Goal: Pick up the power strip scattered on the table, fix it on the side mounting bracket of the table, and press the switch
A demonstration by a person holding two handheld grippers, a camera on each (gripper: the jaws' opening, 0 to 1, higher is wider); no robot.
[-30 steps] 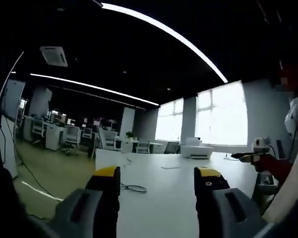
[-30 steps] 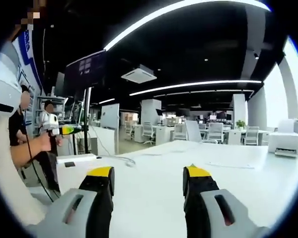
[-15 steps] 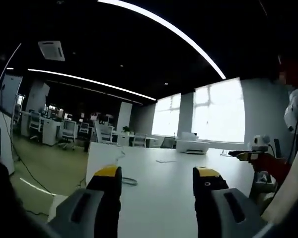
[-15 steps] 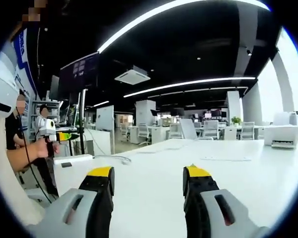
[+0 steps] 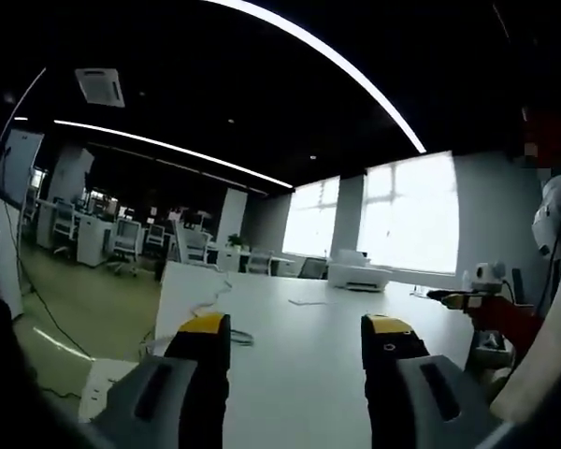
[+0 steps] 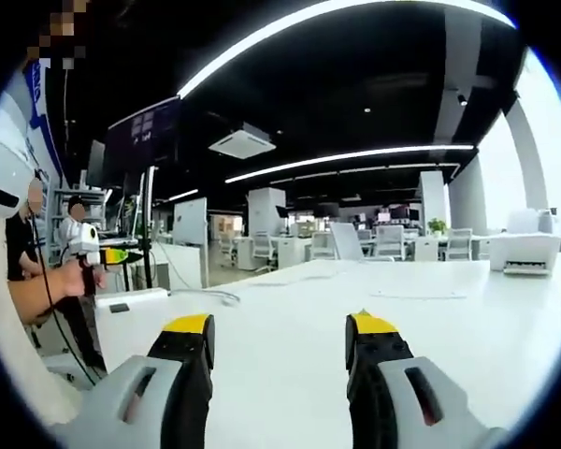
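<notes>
Power strip (image 6: pixel 136 299): taken to be the long white rectangular block lying flat at the near-left corner of the desk (image 6: pixel 430 327), toward 9 o'clock in the right gripper view. Small dark patch on its near end; too small and distorted to make out sockets or a switch. Thin pale cable (image 6: pixel 215 296) trailing from beside it across the desk top toward 3 o'clock. Well apart from both pairs of jaws.

Right gripper (image 6: pixel 280 327): jaws parted, nothing between them. Black fingers with yellow tips on grey moulded bodies, rising from 6 o'clock above the smooth white desk top.

Left gripper (image 5: pixel 294 327): same build, jaws likewise spread and empty, above the same matte white surface. Dark looped cord (image 5: pixel 236 338) lying on the desk just past the left jaw, partly hidden behind it.

Farther out: white boxy printer (image 5: pixel 358 274) at the far end of the desk, below bright windows (image 5: pixel 411 215); again at 3 o'clock in the right gripper view, cut off by the edge. Flat sheet of paper (image 6: pixel 421 296) on the far half of the desk.

Periphery: a person's hand (image 6: pixel 79 276) at 9 o'clock in the right gripper view, gripping a white device with a yellow-green tip. Red sleeve (image 5: pixel 510 318) at 3 o'clock in the left gripper view behind a similar device. Rows of office chairs and long ceiling light strips (image 6: pixel 355 159) beyond, details blurred.
</notes>
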